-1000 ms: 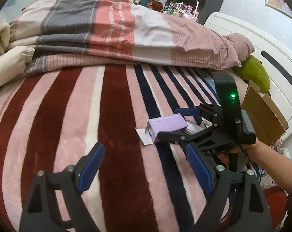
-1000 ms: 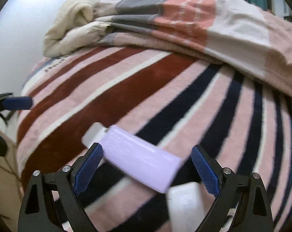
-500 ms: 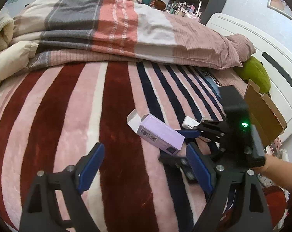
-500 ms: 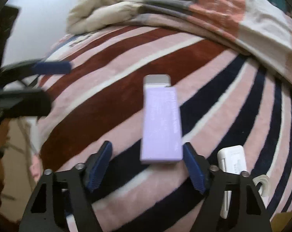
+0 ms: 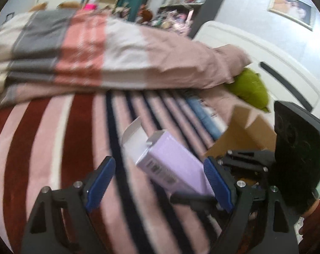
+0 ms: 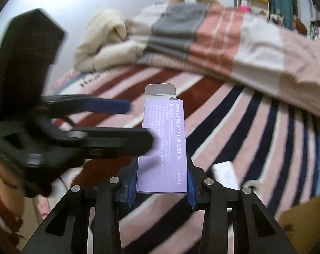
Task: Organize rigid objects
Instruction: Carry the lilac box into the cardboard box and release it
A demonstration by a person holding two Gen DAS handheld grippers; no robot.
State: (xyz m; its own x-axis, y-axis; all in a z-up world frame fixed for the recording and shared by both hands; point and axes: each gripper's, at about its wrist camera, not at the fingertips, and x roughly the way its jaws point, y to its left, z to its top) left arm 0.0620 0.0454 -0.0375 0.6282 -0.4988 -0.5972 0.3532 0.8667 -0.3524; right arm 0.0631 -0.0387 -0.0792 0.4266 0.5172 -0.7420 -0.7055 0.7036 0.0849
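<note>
Left wrist view: the left gripper has its jaws spread wide, with nothing between the blue pads. Ahead of it the purple box hangs tilted above the striped blanket on the bed, its white end flap open and pointing away. Whether anything sits inside the box cannot be told. The right gripper reaches in from the right, its black body filling the right edge; its pads are hidden behind the box and the left gripper's right finger. A cardboard box stands open just beyond the purple box, near the white headboard; its inside is not visible. A green plush lies against the headboard, under the edge of the folded duvet.

Right wrist view: the right gripper has its jaws closed on the near end of the purple box, one blue pad against each long side. The box points forward, printed face up, grey flap open at the far end. The left gripper comes in blurred from the left, jaws apart, its lower finger overlapping the box's left edge. On the striped blanket, right of the box, lie a white rectangular object and beside it a roll of tape. A brown corner of the cardboard box shows at lower right. The folded duvet and a cream blanket lie at the far side of the bed.
</note>
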